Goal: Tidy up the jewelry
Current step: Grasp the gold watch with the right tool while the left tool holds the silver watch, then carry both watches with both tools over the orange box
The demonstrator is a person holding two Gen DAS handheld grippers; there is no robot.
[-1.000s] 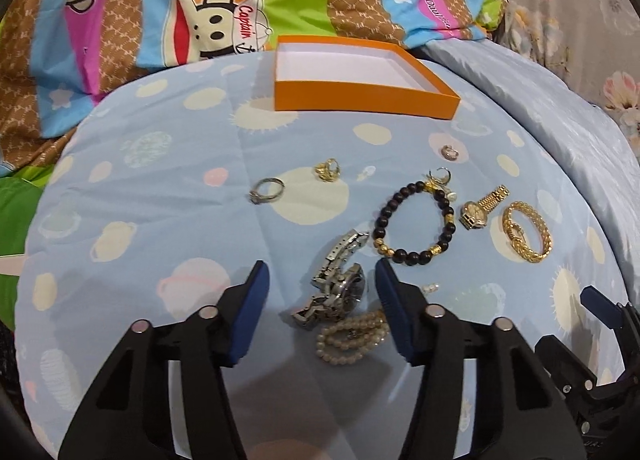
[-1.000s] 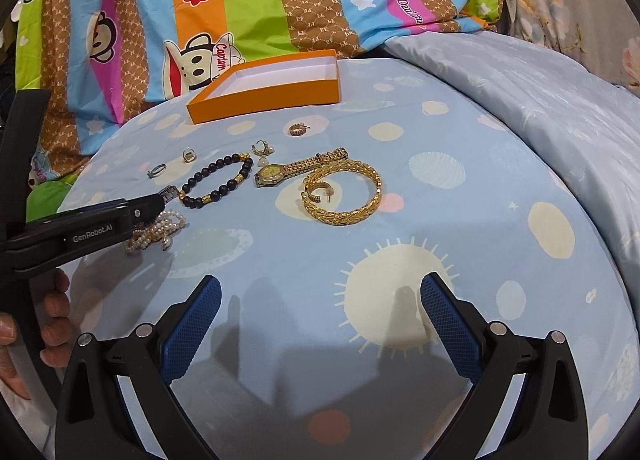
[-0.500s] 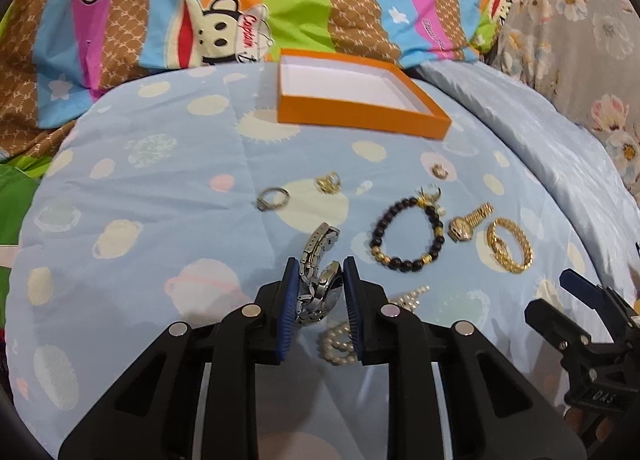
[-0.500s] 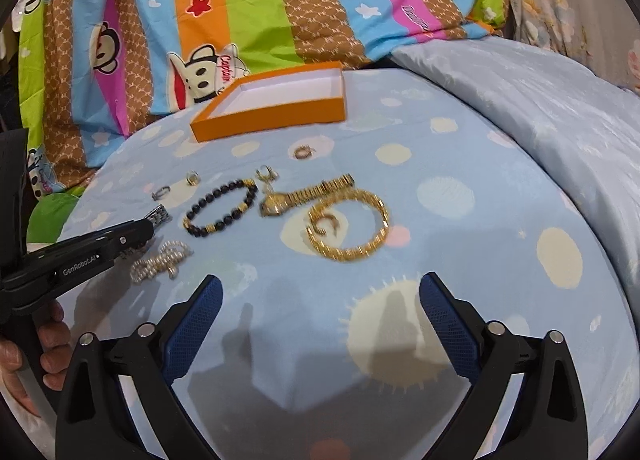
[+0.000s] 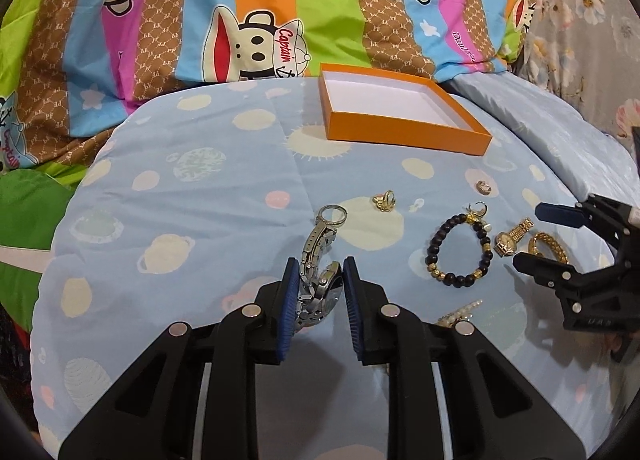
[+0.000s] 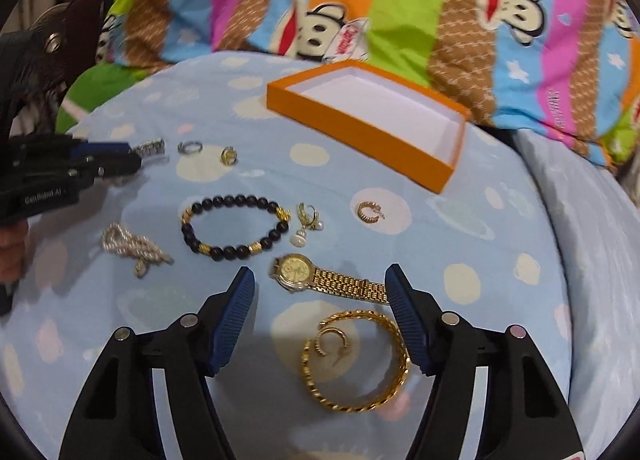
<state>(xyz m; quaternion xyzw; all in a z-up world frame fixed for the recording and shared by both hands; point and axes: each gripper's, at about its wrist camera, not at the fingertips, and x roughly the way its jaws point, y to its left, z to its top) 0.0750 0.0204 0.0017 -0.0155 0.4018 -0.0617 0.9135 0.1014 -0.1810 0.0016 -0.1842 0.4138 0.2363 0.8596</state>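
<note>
The left gripper (image 5: 320,280), with blue ribbed pads on black arms, is clamped on one silver metal wristwatch (image 5: 320,280); its link band sticks up past the fingertips, held above the pale blue planet-print bedspread (image 5: 200,200). The right gripper (image 6: 320,296) stands spread wide, holding nothing, its pads either side of one gold wristwatch with a cream dial (image 6: 296,270) that lies flat on the spread, the right pad just at the end of the band.

One shallow orange cardboard box with a white inside (image 5: 400,112) sits at the far edge of the spread, with nothing in it. Loose on the cloth lie one black bead bracelet with gold spacers (image 6: 232,228), one gold chain bangle (image 6: 360,360), one pearl strand bunched up (image 6: 132,248), one silver ring (image 6: 190,147), one gold ring (image 6: 229,155) and one gold hoop earring (image 6: 370,212).

The right wrist view alone shows a second small gold hoop (image 6: 334,344) lying inside the bangle and a pearl-drop earring (image 6: 306,222) beside the bead bracelet. The left wrist view alone shows the silver watch's case between the pads; from the right only the band's tip shows. A striped monkey-print quilt (image 5: 260,20) is heaped behind
</note>
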